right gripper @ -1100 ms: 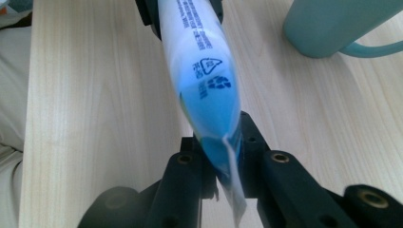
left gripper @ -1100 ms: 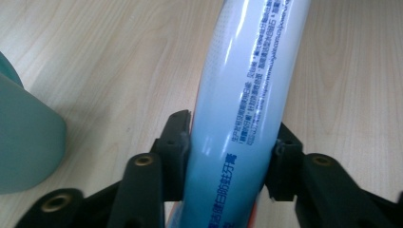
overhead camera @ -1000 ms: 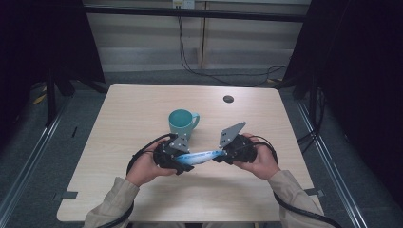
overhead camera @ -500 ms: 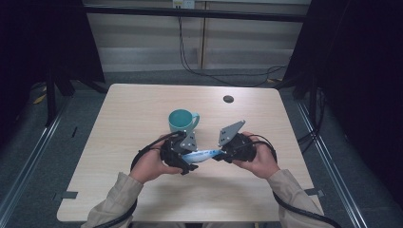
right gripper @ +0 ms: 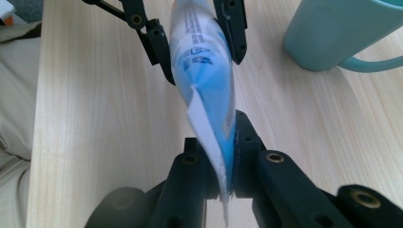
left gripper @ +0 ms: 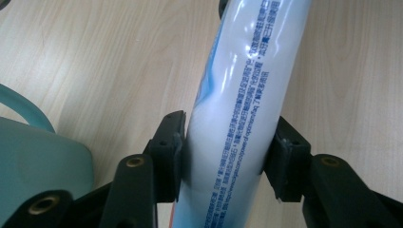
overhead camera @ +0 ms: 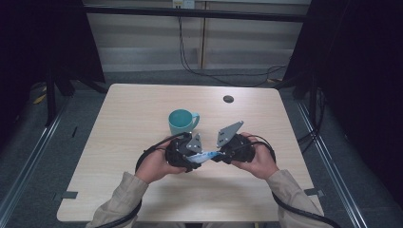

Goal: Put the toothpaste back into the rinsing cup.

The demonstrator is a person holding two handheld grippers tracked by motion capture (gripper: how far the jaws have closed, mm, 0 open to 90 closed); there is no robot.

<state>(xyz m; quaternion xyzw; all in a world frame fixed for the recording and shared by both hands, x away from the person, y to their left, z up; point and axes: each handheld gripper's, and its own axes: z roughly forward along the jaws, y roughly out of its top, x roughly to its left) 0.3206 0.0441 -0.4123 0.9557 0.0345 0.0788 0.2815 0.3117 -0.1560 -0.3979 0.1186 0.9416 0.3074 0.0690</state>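
while the right gripper point(overhead camera: 222, 155) clamps the flat crimped tail of the tube point(overhead camera: 206, 156), the left gripper point(overhead camera: 192, 159) has just been closing its jaws around the tube's round body. in the high view both sit at lower centre of the frame, close together above the table point(overhead camera: 119, 142), the tube bridging them, with the teal mug point(overhead camera: 180, 121) just above them; a second ago the left hand sat slightly lower and the tube showed longer between the two tools.

in the left gripper view the white tube point(left gripper: 237, 109) runs up the middle of the frame, both pads point(left gripper: 172, 142) touching its sides and pressing lightly, the mug point(left gripper: 38, 156) at lower left.

in the right gripper view the jaws at bottom centre are pinched tight on the tube's blue seam point(right gripper: 216, 137), and the left gripper point(right gripper: 197, 40) grips the body at top centre.

judging by this, the left tool has re-gripped the body closer to the tail, probably to squeeze or work the paste along.
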